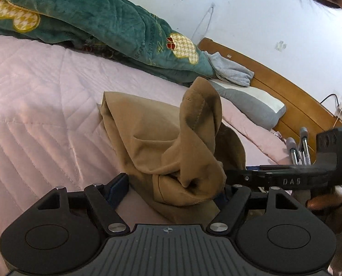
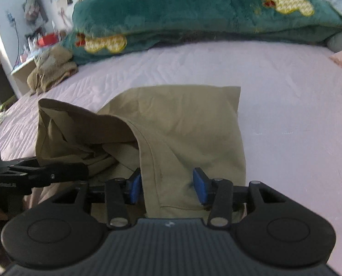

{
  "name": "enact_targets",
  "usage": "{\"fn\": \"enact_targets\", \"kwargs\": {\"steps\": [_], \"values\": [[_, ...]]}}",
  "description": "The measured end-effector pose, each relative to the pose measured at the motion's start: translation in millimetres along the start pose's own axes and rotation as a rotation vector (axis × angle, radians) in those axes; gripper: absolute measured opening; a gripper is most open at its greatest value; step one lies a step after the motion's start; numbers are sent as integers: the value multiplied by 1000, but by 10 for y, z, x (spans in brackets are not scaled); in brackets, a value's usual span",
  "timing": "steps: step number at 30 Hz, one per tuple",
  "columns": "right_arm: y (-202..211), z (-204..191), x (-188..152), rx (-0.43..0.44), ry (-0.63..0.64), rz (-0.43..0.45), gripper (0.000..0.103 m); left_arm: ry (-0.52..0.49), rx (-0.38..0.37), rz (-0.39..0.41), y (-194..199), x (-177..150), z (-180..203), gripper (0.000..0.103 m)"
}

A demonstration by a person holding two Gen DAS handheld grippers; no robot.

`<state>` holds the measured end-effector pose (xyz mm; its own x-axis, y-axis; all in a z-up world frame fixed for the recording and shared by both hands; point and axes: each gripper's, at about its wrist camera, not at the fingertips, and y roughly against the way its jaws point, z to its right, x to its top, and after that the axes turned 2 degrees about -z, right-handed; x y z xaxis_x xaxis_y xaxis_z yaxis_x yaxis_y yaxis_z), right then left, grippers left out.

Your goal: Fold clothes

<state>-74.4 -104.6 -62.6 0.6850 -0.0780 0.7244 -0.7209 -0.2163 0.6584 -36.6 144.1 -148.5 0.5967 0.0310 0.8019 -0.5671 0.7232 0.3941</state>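
- The step in hand looked like laying a raised fold of the tan cotton garment [image 2: 182,124] over its own flat part on the pink quilted bedspread [image 2: 285,115]; to do it well, both hands should probably lower together so the edges meet square and no bunch is trapped beneath.
- The right gripper [image 2: 168,187] had its blue pads set apart with a seamed flap of the tan cloth running between them; whether the pads pressed the cloth I could not tell.
- The left gripper [image 1: 171,188] stood spread wide, a crumpled wad of the cloth lying between its fingers, with only the left pad [image 1: 119,187] plainly seen and clear of the fabric, so no pinch showed.
- That wad ought to be drawn out flat before release, I judged.
- The garment lay near the bed's front edge, its far part smooth with a squared corner, its near part heaped and twisted, one stitched end standing upright.
- A teal plush blanket [image 1: 90,16] with yellow houndstooth patches lay well beyond it.
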Motion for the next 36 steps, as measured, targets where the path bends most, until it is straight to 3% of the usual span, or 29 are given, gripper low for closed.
{"fn": "enact_targets", "kwargs": {"steps": [3, 7, 12, 14, 16, 20, 21, 24, 26, 30, 33, 36], "values": [[0, -79, -96, -47, -10, 72, 50, -48, 30, -24, -23, 23, 110, 82], [33, -267, -166, -159, -2, 119, 51, -114, 195, -29, -75, 51, 391, 83], [154, -393, -202, -249, 6, 94, 48, -205, 325, -53, -124, 55, 715, 85], [224, -407, -198, -256, 25, 73, 38, -207, 326, -15, -8, 118, 803, 82], [299, -428, -184, -275, 56, 51, 16, -264, 358, 45, 127, 199, 945, 82], [431, -462, -172, -295, 102, 45, 11, -405, 323, 109, 187, 269, 1242, 82], [447, -464, -167, -296, 111, 37, 10, -435, 315, 80, 113, 271, 1291, 81], [491, -445, -185, -301, 133, 7, 8, -344, 258, -60, 2, 236, 1272, 75], [561, -408, -222, -305, 140, -19, 8, -241, 216, -103, 77, 158, 1216, 70], [713, -298, -398, -231, 145, -137, 8, -279, 119, -254, 242, -69, 1284, 70], [805, -263, -552, -233, 181, -210, 11, -285, 135, -297, 482, -197, 1306, 71], [1091, -147, -520, -155, 88, -168, 17, -221, 158, -265, 799, -152, 1353, 75]]}}
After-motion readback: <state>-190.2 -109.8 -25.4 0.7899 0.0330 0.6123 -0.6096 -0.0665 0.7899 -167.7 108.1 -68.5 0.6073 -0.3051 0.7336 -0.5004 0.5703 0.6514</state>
